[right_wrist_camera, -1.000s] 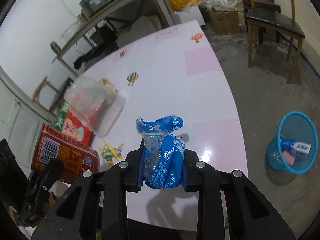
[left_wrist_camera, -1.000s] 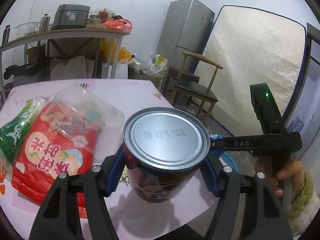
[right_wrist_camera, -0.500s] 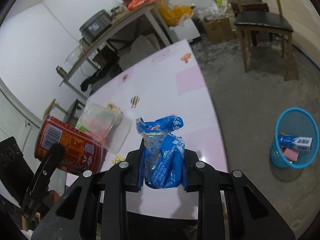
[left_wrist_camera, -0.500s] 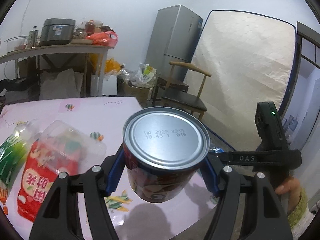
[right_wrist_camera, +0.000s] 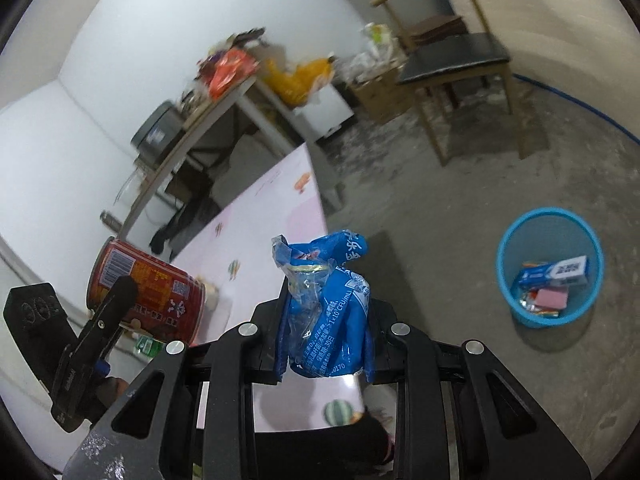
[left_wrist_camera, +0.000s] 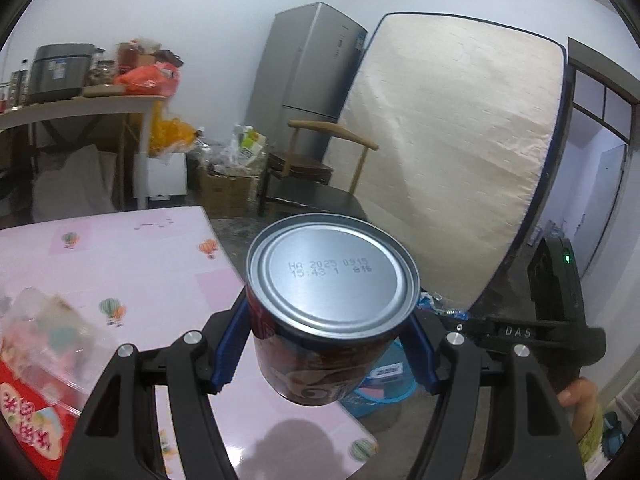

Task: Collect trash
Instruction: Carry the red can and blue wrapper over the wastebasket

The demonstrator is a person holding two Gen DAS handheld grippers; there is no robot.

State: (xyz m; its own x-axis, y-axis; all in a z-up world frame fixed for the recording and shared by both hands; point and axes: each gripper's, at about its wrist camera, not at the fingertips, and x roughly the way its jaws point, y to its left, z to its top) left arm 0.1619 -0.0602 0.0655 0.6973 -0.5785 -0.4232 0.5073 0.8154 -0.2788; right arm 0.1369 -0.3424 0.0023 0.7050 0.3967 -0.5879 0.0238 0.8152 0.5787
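While our left tongs (left_wrist_camera: 326,354) pinch a red can (left_wrist_camera: 320,320) above the pink table (left_wrist_camera: 132,268), our right tongs (right_wrist_camera: 324,346) pinch a crumpled blue wrapper (right_wrist_camera: 326,300), blue bin (right_wrist_camera: 550,268) far right.

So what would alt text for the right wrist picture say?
A crumpled blue plastic wrapper is clamped between two black fingers, above a pink table's edge. On the concrete floor to the right stands a round blue mesh bin holding some packaging; at left, another gripper holds a red can.
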